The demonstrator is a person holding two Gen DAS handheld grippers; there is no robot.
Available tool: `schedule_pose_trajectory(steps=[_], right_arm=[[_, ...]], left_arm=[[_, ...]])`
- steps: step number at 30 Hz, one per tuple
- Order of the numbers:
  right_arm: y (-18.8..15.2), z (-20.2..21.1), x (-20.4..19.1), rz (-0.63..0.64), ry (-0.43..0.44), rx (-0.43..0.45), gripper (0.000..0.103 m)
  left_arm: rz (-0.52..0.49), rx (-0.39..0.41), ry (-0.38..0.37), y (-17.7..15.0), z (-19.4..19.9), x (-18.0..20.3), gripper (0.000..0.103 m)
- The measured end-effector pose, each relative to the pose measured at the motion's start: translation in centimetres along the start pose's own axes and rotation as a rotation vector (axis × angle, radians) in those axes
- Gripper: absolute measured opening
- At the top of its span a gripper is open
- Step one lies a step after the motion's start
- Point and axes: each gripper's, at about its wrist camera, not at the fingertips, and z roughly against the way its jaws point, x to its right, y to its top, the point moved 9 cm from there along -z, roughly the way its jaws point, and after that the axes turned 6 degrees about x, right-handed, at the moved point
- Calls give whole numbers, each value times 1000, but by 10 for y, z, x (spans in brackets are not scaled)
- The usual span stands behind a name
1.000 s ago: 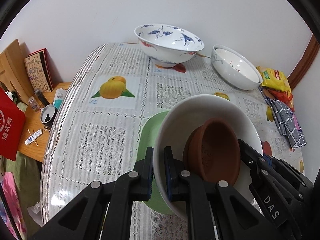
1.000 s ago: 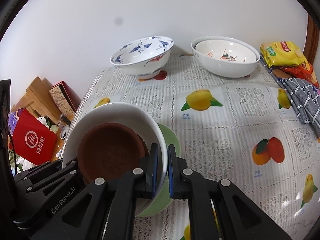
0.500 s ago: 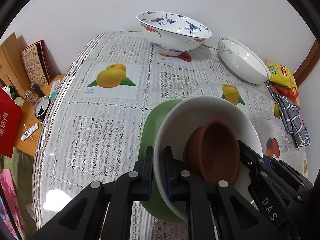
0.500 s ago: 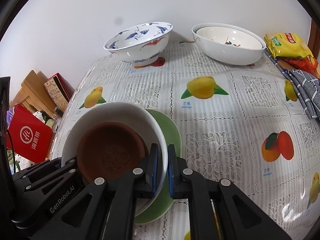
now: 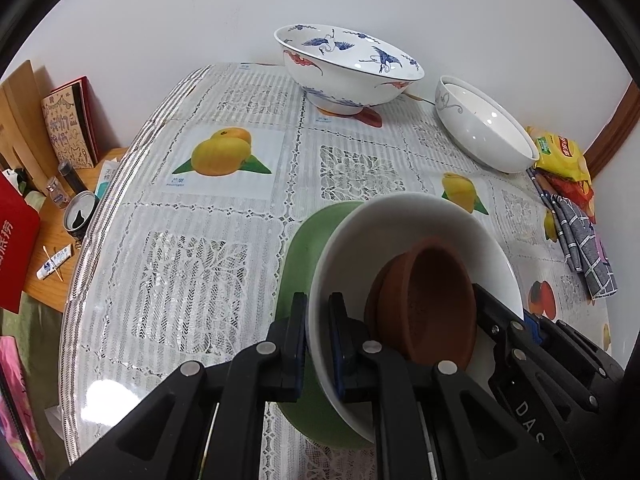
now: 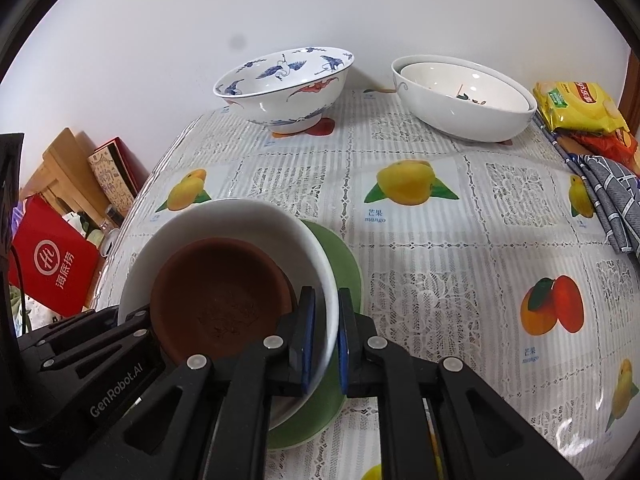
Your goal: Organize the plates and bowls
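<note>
Left gripper (image 5: 318,338) clenched on near-left rim of white bowl (image 5: 400,224); right gripper (image 6: 326,334) clenched on opposite rim. Bowl tilted, over green plate (image 5: 304,248), near middle of table (image 5: 208,264); lifted or resting, cannot tell. Brown dish (image 5: 428,300) loose inside, leaning against wall.

Risks: uneven lift tips bowl further, dish slides out. Glazed rim may slip from pads. Plate may shift if bowl drags. Crane bowl (image 5: 348,68) and white pair (image 6: 464,100) far, well apart.
</note>
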Motion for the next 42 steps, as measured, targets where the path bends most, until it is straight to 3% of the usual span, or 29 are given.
schedule_pose_trajectory(steps=[23, 28, 32, 36, 42], right_arm=[[-7, 8, 2, -23, 28, -1, 15], [-10, 17, 1, -12, 26, 7, 16], [-12, 27, 3, 2, -6, 24, 27], [-16, 37, 6, -13, 14, 26, 31], [-22, 59, 8, -7, 17, 48, 37]], left_arm=[[-7, -8, -16, -8, 7, 1, 13], [-9, 3, -1, -11, 17, -1, 22], [-19, 13, 5, -13, 28, -1, 24], [-34, 25, 37, -16, 40, -1, 30], [-42, 60, 49, -22, 65, 0, 31]])
